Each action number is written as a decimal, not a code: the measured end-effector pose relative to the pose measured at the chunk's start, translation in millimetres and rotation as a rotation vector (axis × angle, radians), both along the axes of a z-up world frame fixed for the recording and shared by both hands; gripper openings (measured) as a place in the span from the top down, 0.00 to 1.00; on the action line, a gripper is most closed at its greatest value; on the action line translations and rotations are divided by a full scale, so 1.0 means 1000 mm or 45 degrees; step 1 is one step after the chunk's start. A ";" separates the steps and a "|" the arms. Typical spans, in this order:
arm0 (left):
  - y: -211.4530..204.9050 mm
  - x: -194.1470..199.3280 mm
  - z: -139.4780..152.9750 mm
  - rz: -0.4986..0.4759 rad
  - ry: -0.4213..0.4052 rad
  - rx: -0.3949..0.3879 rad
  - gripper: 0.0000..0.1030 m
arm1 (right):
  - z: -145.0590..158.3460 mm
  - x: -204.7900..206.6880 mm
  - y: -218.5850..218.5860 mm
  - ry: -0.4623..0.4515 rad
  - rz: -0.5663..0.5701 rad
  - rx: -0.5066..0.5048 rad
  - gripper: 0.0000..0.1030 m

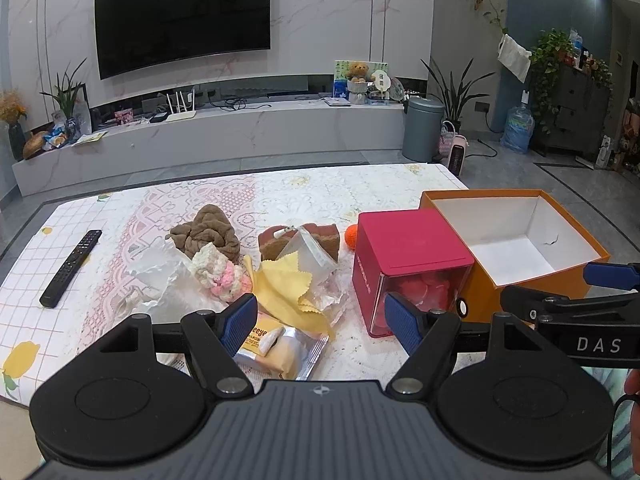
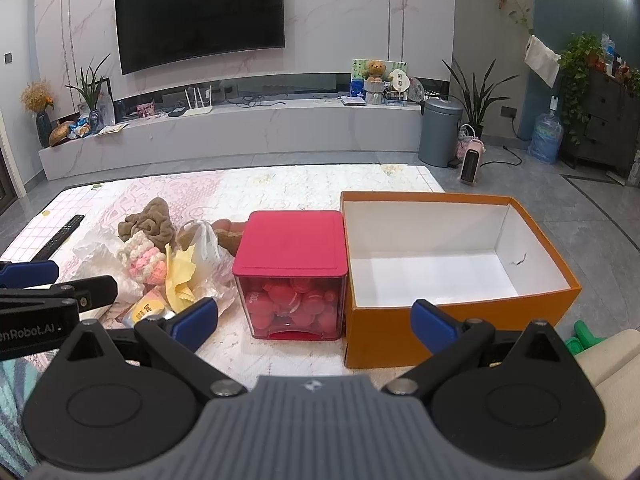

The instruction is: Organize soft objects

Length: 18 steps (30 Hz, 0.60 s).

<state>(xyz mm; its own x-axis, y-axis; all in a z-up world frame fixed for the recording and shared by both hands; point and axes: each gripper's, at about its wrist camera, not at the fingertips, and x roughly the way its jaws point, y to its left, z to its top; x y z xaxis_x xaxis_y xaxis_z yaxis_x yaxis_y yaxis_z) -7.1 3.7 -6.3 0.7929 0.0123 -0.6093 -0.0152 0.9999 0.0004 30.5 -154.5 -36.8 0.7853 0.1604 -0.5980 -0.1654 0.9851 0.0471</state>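
Observation:
A pile of soft things lies on the table: a brown towel (image 1: pixel 206 230), a pink and white knitted piece (image 1: pixel 222 274), a yellow cloth (image 1: pixel 290 292), a clear plastic bag (image 1: pixel 310 256) and white plastic (image 1: pixel 160 276). The pile also shows in the right wrist view (image 2: pixel 148 260). An open orange box (image 2: pixel 452 264) with a white inside stands at the right, empty. My left gripper (image 1: pixel 322 322) is open above a snack packet (image 1: pixel 280 350) at the pile's near edge. My right gripper (image 2: pixel 316 322) is open, near the front of the orange box and a red box (image 2: pixel 294 276).
The red-lidded clear box (image 1: pixel 404 268) holds pink balls and stands left of the orange box (image 1: pixel 516 240). A small orange ball (image 1: pixel 351 237) lies behind it. A black remote (image 1: pixel 72 268) lies at the left of the table. A TV wall and bin stand beyond.

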 end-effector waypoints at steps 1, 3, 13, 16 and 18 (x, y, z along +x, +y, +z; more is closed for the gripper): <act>0.000 0.000 0.000 0.001 -0.001 0.000 0.17 | 0.000 -0.001 0.001 0.002 0.002 -0.001 0.02; 0.000 0.000 0.000 0.002 -0.001 0.003 0.17 | -0.001 -0.001 0.001 0.004 0.005 -0.004 0.02; 0.001 -0.001 -0.003 0.015 0.010 0.008 0.17 | -0.002 -0.001 0.003 0.022 0.016 -0.007 0.02; 0.002 -0.001 -0.003 0.015 0.009 0.009 0.17 | -0.002 -0.001 0.003 0.026 0.020 -0.012 0.02; 0.002 -0.001 -0.003 0.014 0.010 0.008 0.17 | -0.002 -0.001 0.004 0.029 0.022 -0.014 0.02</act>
<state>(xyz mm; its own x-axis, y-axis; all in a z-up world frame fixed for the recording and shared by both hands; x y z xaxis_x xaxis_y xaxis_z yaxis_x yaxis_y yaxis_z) -7.7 5.6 -9.0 0.7880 0.0250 -0.6152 -0.0264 0.9996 0.0068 29.5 -150.7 -38.8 0.7684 0.1672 -0.6177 -0.1817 0.9825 0.0400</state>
